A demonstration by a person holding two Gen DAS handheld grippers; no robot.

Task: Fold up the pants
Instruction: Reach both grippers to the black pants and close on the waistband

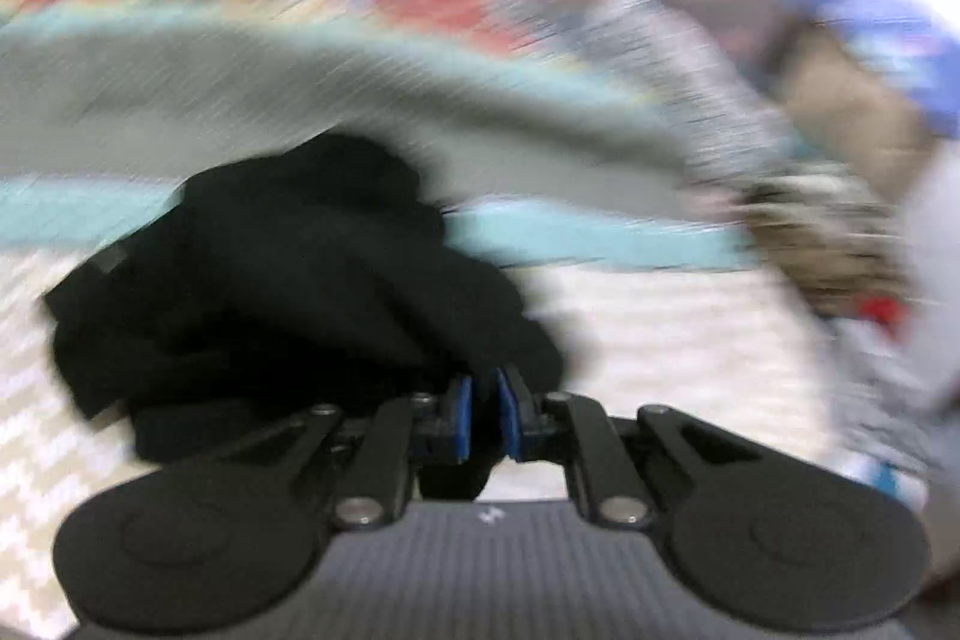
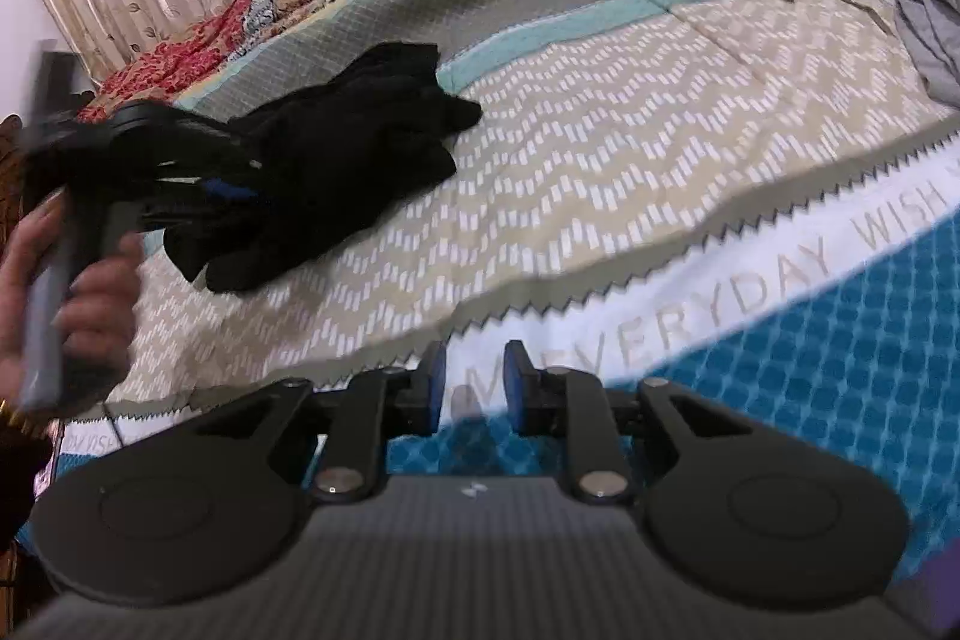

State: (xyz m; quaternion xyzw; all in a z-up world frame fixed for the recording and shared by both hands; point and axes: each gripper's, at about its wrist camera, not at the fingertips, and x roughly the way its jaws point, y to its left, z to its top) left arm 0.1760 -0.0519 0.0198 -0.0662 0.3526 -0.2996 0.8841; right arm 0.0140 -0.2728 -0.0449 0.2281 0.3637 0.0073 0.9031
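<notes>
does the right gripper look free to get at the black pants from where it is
Probably yes: the right gripper holds nothing, and only bare bedspread lies between it and the black pants, whose near end the left gripper holds.

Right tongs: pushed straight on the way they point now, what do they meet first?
Probably the bedspread itself: the right tongs aim at its white lettered band, nothing between. The crumpled black pants lie well off to the left. Depth is unclear.
</notes>
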